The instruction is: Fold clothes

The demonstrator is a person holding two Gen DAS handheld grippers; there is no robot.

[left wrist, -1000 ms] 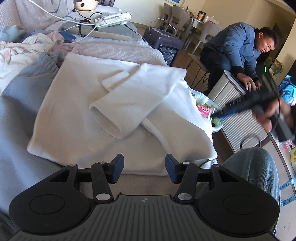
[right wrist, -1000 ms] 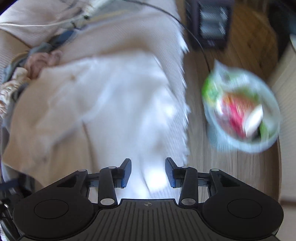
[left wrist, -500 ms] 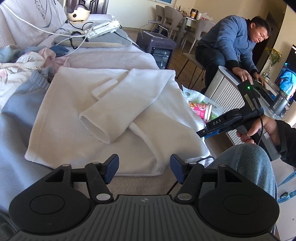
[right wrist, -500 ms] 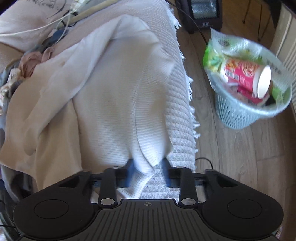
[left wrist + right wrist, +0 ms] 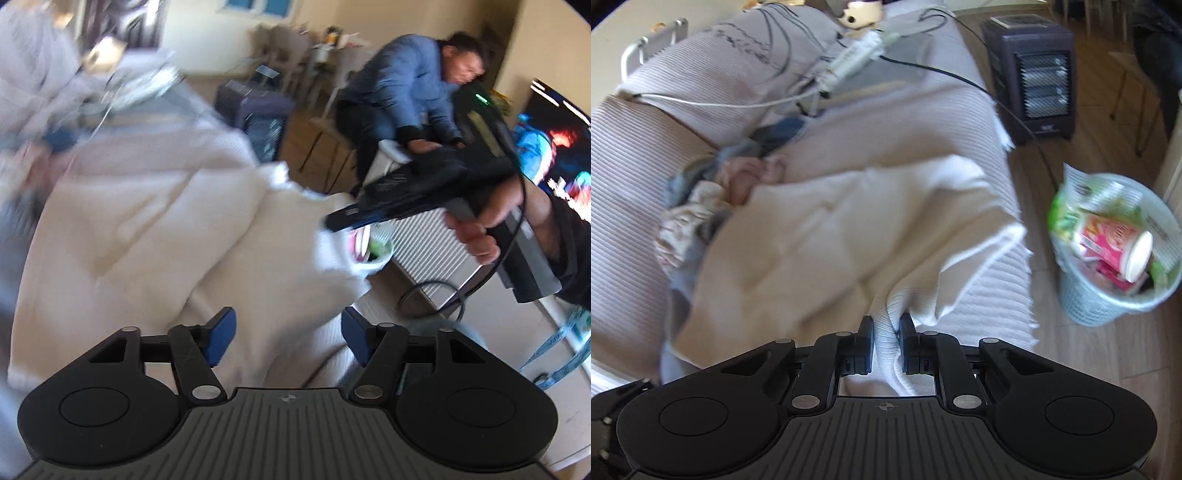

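Fingers (image 5: pixel 866 343) clamped on white garment (image 5: pixel 849 236)

A ribbed sofa cover (image 5: pixel 993 299) carries a white garment (image 5: pixel 820 236), crumpled clothes (image 5: pixel 713 192) and a power strip (image 5: pixel 857 55).

Both pictures are bright, lit by daylight. The left wrist view is badly smeared: the sweater (image 5: pixel 147 221), the sofa's far end and the seated person (image 5: pixel 402 92) are all blurry, and only the left gripper (image 5: pixel 288 334) at the bottom edge looks sharp. A screen (image 5: pixel 554 158) glows at the right edge. The right wrist view is clearer — the heater (image 5: pixel 1030 74) and cables (image 5: pixel 738 99) show well, but the basket (image 5: pixel 1115 251) and the sweater's edge are smeared. Sun makes the sweater's folds near the right gripper (image 5: pixel 886 332) shine white. Both pictures bulge and curve at the edges, with dark corners — the fisheye does that.
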